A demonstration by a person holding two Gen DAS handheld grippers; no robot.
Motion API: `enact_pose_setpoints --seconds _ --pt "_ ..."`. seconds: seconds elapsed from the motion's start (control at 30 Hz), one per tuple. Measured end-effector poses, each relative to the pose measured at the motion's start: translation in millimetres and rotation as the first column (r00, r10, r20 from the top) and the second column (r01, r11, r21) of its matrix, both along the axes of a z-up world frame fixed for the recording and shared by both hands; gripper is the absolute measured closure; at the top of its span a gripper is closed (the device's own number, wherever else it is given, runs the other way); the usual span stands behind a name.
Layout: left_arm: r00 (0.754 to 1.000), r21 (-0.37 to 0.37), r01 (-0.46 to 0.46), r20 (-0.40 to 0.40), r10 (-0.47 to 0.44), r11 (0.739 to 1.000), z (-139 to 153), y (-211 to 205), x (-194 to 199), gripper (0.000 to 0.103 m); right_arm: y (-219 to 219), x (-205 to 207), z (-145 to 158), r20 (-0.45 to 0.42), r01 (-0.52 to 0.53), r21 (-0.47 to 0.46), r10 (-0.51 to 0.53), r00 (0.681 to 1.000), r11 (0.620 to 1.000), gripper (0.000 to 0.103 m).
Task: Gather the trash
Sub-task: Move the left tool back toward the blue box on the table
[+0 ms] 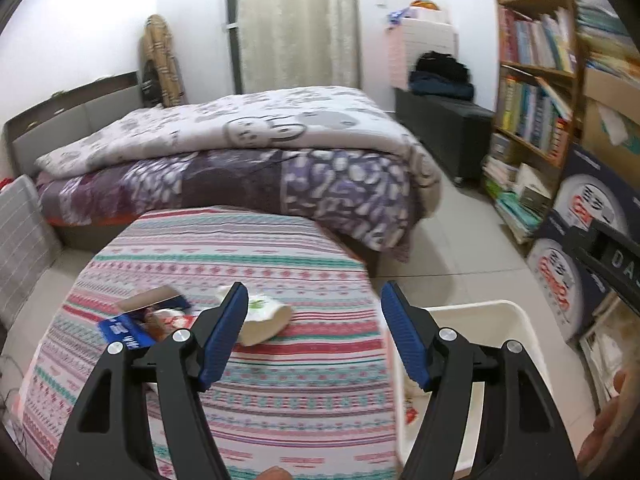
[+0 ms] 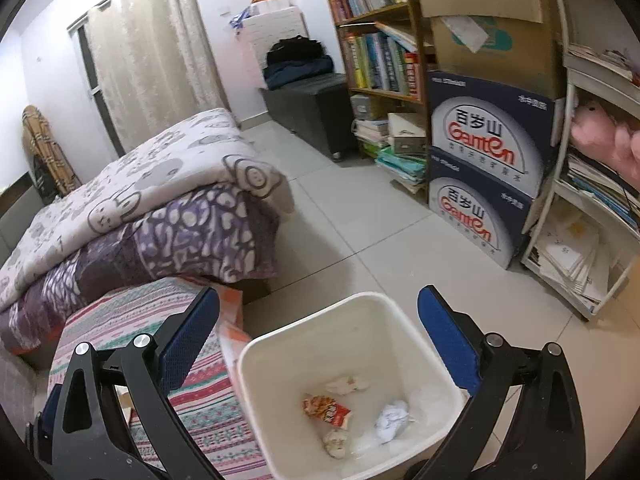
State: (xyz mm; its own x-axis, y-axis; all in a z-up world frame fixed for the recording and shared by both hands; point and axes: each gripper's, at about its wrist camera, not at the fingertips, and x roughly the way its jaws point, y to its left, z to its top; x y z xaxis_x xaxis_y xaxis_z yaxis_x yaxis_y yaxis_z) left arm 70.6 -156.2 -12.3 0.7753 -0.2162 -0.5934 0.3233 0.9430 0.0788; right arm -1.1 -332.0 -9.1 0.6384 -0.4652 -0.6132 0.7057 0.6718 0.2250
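Note:
A white bin (image 2: 360, 344) stands on the floor beside a table with a striped cloth (image 2: 192, 392). In it lie a red snack wrapper (image 2: 326, 410), a crumpled white tissue (image 2: 392, 420) and other scraps. My right gripper (image 2: 318, 314) is open and empty above the bin. In the left wrist view my left gripper (image 1: 314, 306) is open and empty over the striped cloth (image 1: 280, 380). Beyond its left finger lie a paper cup on its side (image 1: 266, 318), a blue packet (image 1: 124, 330) and a cardboard piece (image 1: 146, 298). The bin's rim (image 1: 480, 308) is at right.
A bed with quilts (image 1: 240, 160) stands behind the table. A bookshelf (image 1: 532, 88) and stacked water cartons (image 2: 480, 184) line the right wall. A dark cabinet (image 1: 440, 132) stands at the far wall. Tiled floor (image 2: 360, 224) lies between bed and shelves.

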Motion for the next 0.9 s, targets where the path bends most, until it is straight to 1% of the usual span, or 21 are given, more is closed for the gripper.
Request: enact_pose_setpoints --seconds 0.23,0.47,0.53,0.63,0.73,0.77,0.83,0.9 --pt "0.994 0.011 -0.103 -0.031 0.104 0.995 -7.0 42.0 21.5 0.035 39.0 27.7 -5.0 -0.023 -0.081 -0.015 0.081 0.996 0.997 0.008" --pt "0.978 0.031 -0.196 -0.066 0.197 0.980 -15.0 86.2 38.2 0.035 75.5 51.9 -12.2 -0.039 -0.169 -0.004 0.169 0.985 0.986 0.008" --pt "0.972 0.038 -0.219 -0.079 0.222 0.975 -18.4 97.4 42.3 0.028 84.3 57.4 -13.6 -0.046 -0.188 -0.007 0.187 0.981 0.982 0.008" --pt "0.957 0.053 -0.268 -0.099 0.272 0.962 -25.7 115.2 50.6 0.027 94.7 64.1 -15.9 -0.056 -0.213 -0.007 0.212 0.976 0.977 0.008" --pt "0.930 0.064 -0.335 -0.136 0.340 0.940 -35.6 137.2 65.3 0.027 103.8 70.3 -18.7 -0.061 -0.233 0.002 0.233 0.971 0.973 0.008" --pt "0.916 0.060 -0.362 -0.161 0.367 0.930 -39.8 147.4 71.4 0.027 106.3 72.5 -19.1 -0.062 -0.240 0.005 0.239 0.969 0.971 0.008" --pt "0.886 0.044 -0.412 -0.215 0.411 0.910 -47.8 167.3 82.2 0.027 112.6 77.7 -21.1 -0.064 -0.260 0.010 0.260 0.964 0.966 0.008" --pt "0.843 0.016 -0.462 -0.304 0.445 0.887 -59.5 190.2 96.5 0.027 120.5 83.5 -23.7 -0.071 -0.288 0.014 0.289 0.955 0.957 0.008"
